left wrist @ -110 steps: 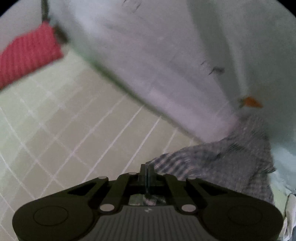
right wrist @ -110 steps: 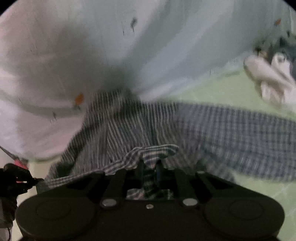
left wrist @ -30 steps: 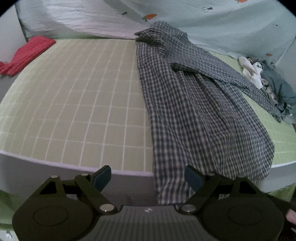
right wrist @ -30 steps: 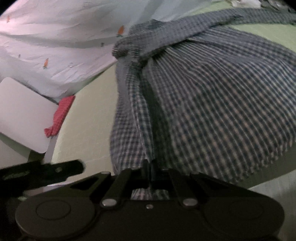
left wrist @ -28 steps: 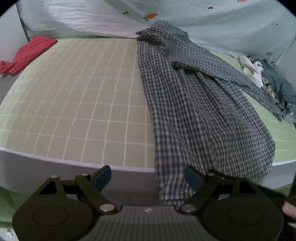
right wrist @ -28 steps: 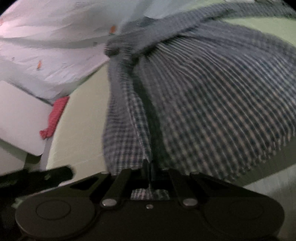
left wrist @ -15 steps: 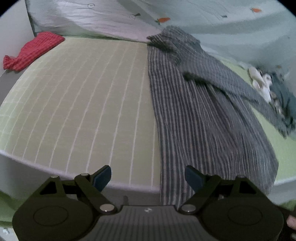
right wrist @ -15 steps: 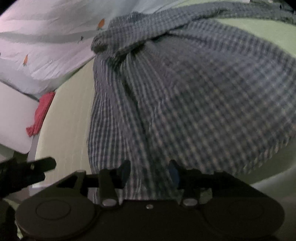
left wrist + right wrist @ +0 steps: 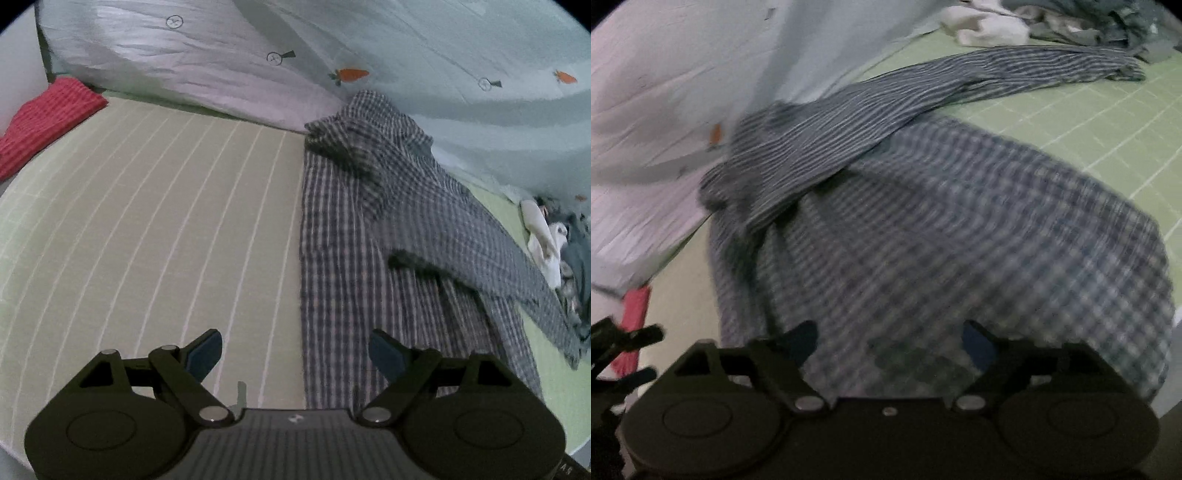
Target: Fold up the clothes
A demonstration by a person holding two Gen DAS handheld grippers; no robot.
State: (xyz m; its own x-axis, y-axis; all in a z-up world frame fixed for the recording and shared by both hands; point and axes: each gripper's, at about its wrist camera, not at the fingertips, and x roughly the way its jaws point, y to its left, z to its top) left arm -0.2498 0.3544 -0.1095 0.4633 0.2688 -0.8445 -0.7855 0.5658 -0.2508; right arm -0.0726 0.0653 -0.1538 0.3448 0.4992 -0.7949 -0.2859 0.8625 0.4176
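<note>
A blue-grey checked shirt (image 9: 369, 229) lies spread along the green grid-patterned mattress (image 9: 155, 229), collar toward the pillows, one sleeve lying across toward the right. It also shows in the right wrist view (image 9: 960, 229), blurred, its hem at the near edge. My left gripper (image 9: 295, 354) is open and empty, low over the mattress at the shirt's left edge. My right gripper (image 9: 890, 339) is open and empty just above the shirt's hem. The tip of the left gripper (image 9: 624, 343) shows at the far left of the right wrist view.
A pale bedcover with carrot prints (image 9: 369, 55) is bunched along the back. A red cloth (image 9: 44, 118) lies at the far left corner. A pile of white and grey clothes (image 9: 554, 243) sits at the right; it shows in the right wrist view (image 9: 1034, 22) too.
My right gripper has opened and let go of the shirt's hem, which now lies on the mattress. Both grippers have moved forward over the bed; the left stayed open.
</note>
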